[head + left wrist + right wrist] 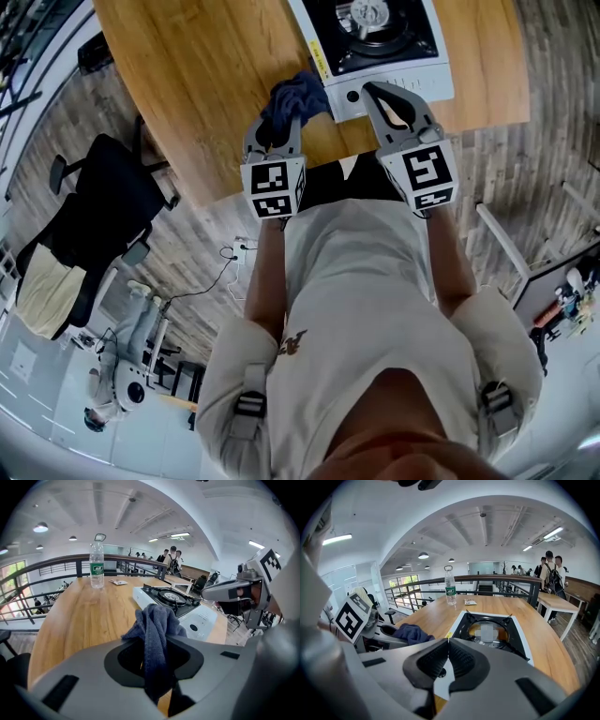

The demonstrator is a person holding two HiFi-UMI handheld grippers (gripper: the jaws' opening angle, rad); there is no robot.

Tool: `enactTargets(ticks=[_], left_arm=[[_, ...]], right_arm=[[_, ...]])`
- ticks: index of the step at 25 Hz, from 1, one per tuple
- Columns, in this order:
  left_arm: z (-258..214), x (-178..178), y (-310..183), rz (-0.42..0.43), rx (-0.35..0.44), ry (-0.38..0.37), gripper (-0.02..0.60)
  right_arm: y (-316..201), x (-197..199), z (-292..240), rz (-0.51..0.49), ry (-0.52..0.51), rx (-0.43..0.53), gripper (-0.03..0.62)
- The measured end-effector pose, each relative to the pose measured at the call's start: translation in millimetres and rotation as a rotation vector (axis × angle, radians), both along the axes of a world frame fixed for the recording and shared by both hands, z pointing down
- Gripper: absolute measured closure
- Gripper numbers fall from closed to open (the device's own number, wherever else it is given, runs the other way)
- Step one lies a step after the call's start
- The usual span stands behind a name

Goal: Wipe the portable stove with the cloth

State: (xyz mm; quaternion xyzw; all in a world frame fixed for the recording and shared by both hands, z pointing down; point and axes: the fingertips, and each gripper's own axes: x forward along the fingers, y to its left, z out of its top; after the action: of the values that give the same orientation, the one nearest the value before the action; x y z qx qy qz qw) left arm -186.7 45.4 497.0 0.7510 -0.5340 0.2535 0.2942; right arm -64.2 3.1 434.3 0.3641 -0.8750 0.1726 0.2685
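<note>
- Left tool (pixel 157 679) clamps the cloth (pixel 157 620), just beside the portable stove (pixel 427 77); wiping seems not yet begun.
- Right tool (pixel 446 653) is closed, empty.
- Next: press the cloth onto the stove.

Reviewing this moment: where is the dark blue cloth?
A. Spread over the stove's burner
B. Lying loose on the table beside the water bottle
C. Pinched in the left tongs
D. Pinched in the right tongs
C: the left gripper view shows the left tongs shut on the cloth, which bunches up above them, while the right tongs are closed with nothing between them.
</note>
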Motion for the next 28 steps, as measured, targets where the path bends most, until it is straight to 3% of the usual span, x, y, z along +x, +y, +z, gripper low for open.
enactTargets(ticks=[8, 28], left_arm=[[-17, -12, -22, -0.013, 0.032, 0.003, 0.468], [-19, -30, -141, -0.183, 0.067, -0.063, 0.468]], right_arm=[[-12, -14, -15, 0.004, -0.011, 0.018, 0.572], [-92, -35, -7, -0.123, -0.058, -0.024, 0.572]])
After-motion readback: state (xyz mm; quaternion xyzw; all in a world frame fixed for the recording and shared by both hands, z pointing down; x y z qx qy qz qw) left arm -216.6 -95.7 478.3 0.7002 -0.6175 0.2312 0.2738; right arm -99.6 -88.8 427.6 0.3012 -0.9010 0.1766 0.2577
